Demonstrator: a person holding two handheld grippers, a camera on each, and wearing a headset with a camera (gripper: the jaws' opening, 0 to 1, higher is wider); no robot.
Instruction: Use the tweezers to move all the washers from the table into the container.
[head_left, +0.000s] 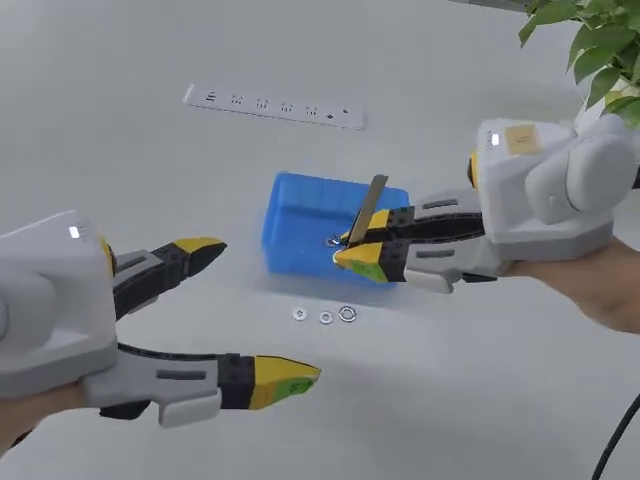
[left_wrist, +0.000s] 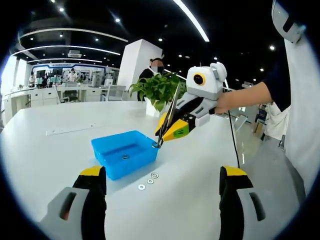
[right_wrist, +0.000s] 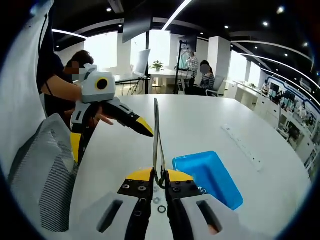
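A blue container stands mid-table, also in the left gripper view and the right gripper view. One washer lies inside it. Three washers lie in a row on the table just in front of it. My right gripper is shut on metal tweezers. The tweezer tips hang at the container's rim; a small grey bit there may be a washer. My left gripper is held open and apart at the near left, holding nothing.
A white power strip lies at the back of the white table. A green plant stands at the far right. A black cable runs along the near right edge. People and desks are far behind.
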